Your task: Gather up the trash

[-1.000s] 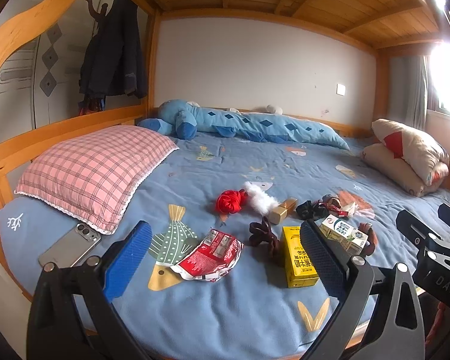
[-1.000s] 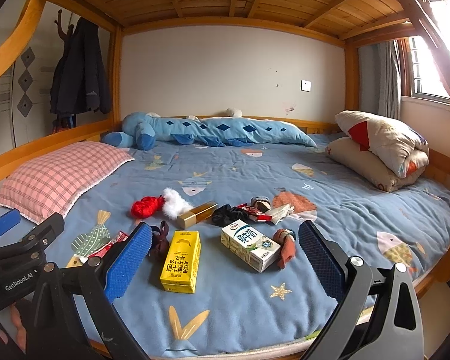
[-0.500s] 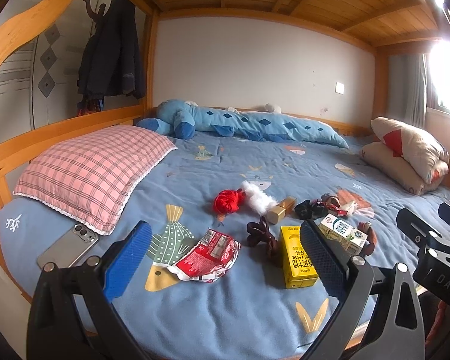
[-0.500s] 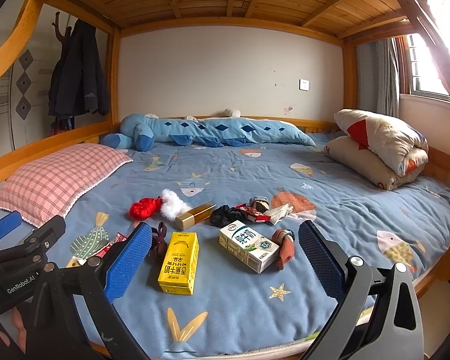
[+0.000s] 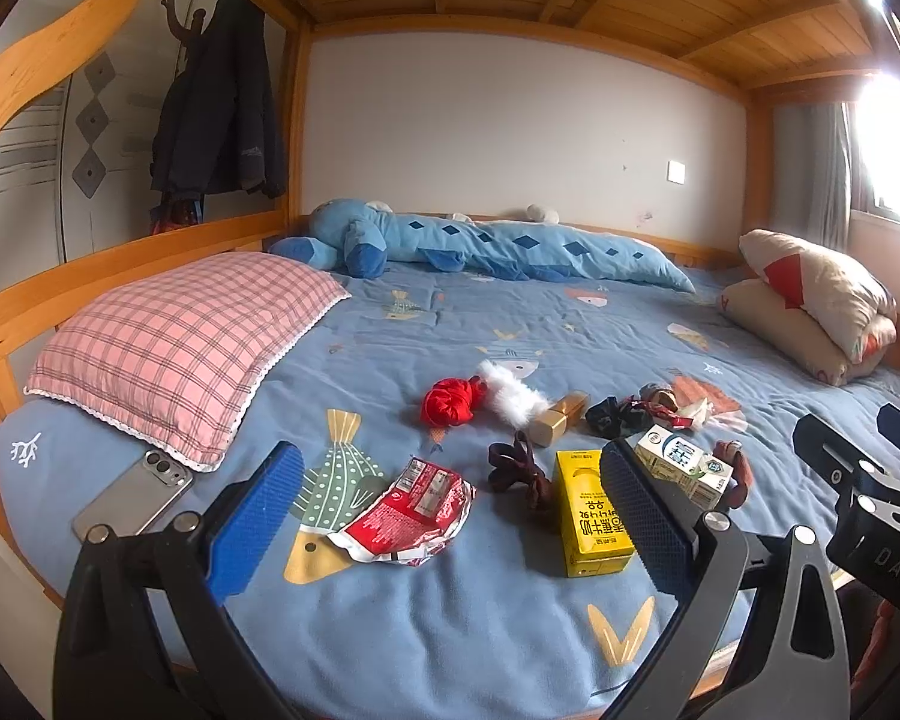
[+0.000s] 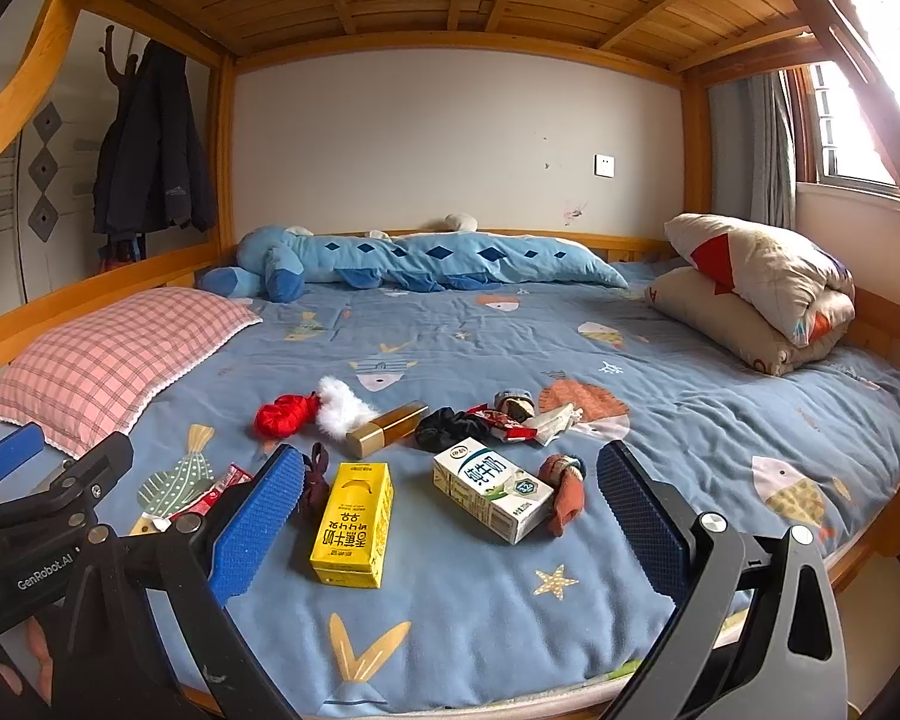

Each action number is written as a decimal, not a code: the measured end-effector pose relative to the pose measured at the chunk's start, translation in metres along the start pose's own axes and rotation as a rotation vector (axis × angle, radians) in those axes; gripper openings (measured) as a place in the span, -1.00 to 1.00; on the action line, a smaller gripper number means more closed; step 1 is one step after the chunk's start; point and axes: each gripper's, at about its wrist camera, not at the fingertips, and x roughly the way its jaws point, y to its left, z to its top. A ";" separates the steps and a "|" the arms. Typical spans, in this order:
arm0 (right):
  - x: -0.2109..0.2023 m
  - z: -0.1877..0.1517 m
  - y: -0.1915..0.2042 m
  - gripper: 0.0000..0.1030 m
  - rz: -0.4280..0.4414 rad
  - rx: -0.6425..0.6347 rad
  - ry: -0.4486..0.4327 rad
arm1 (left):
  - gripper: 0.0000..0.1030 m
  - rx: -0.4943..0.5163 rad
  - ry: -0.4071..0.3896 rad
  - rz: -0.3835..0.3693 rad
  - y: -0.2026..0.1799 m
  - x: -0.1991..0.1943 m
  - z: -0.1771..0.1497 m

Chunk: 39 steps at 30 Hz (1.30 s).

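A: Both sets of tongs are spread wide and carry nothing: the left gripper (image 5: 450, 516) hangs over the near edge of the bed (image 5: 450, 648), the right gripper (image 6: 450, 516) beside it. What goes first?

B: Largest first. The white milk carton (image 6: 492, 489) lies on its side between the right fingers. It looks like stiff card and probably light if drained, so I'd close across its long flat faces, gently, since an empty box caves in

A: And the yellow drink carton (image 6: 353, 525)?

B: Same kind of thing, lying flat just left of the white one. Take it across the narrow sides

A: The red foil wrapper (image 5: 408, 510) sits between the left fingers

B: Crumpled, thin, likely slippery. I'd pinch a raised fold, not the flat part, or it slides on the sheet

A: Smallest?

B: The small candy wrappers (image 6: 510, 423) further back, beside a black scrunchie (image 6: 444, 426); flimsy, so pinch low without catching the fabric
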 end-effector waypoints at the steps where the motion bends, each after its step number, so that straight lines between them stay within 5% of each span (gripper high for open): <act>1: 0.000 0.000 -0.001 0.84 -0.003 0.001 0.000 | 0.92 0.000 -0.001 0.000 0.000 0.000 0.000; 39: 0.017 -0.003 0.010 0.84 0.013 -0.021 0.041 | 0.92 -0.015 0.029 0.022 0.010 0.016 -0.001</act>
